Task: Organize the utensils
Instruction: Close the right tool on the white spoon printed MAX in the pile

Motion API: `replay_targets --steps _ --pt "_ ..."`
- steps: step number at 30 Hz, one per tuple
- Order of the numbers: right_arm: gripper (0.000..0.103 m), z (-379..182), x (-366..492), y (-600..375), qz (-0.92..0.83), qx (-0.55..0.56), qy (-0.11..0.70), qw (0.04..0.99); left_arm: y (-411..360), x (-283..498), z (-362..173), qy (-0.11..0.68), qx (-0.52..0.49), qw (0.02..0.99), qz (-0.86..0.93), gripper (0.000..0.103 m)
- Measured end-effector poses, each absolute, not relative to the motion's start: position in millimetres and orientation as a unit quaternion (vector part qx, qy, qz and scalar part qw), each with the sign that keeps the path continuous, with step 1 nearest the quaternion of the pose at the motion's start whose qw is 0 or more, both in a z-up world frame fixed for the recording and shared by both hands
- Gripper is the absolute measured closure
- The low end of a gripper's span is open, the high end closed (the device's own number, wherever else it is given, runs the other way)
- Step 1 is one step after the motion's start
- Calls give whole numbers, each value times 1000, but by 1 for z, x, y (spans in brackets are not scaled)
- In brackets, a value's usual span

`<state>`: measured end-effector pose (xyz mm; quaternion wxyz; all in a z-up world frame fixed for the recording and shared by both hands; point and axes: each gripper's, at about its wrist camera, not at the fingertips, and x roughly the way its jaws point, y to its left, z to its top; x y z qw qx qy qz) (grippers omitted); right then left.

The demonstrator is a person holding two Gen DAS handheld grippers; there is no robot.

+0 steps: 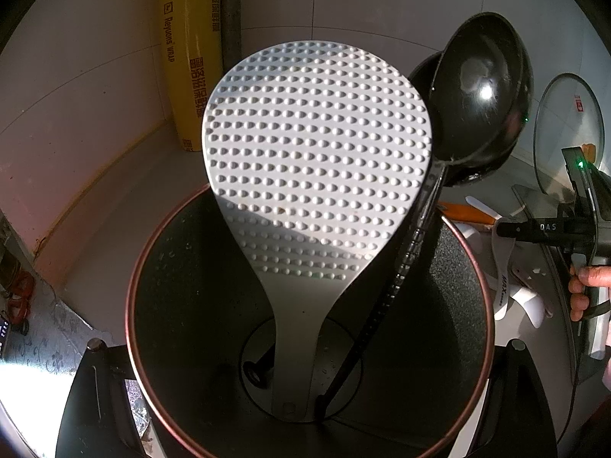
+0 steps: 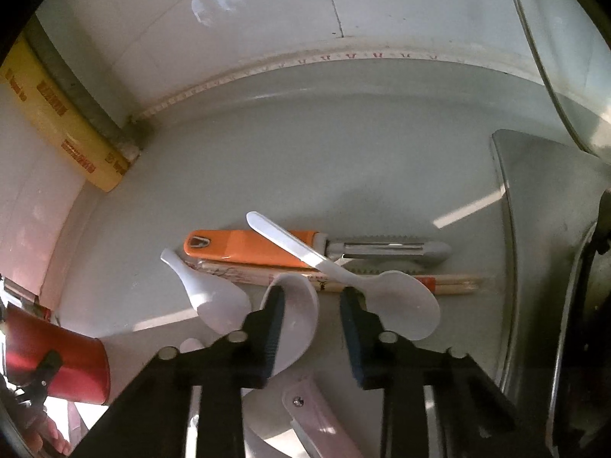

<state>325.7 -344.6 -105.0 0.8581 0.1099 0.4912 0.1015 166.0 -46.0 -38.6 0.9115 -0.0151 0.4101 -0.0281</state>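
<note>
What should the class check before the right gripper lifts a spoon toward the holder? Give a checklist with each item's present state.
1. Left gripper clamps the holder: ok.
2. Holder has room beside the rice paddle and ladle: ok.
3. Soup spoon edge lies between the right gripper fingers: ok.
4. Both pads press the soup spoon: not ok, a gap shows at one pad.
5. Soup spoon clear of the neighbouring white spoon: cannot tell.

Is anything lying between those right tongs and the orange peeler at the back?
Yes. The right tongs face a pile: a white spoon lies across the orange peeler, and the chopsticks lie in front of it.
</note>
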Motion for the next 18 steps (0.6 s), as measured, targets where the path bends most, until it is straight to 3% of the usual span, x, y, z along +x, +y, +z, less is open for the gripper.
replay_targets --steps 7,18 --pt "97 -99 322 -342 100 95 477 868 -47 166 -39 410 -16 912 -29 13" --pt "97 -79 305 -337 98 69 441 889 -34 163 -41 408 -19 912 -34 13"
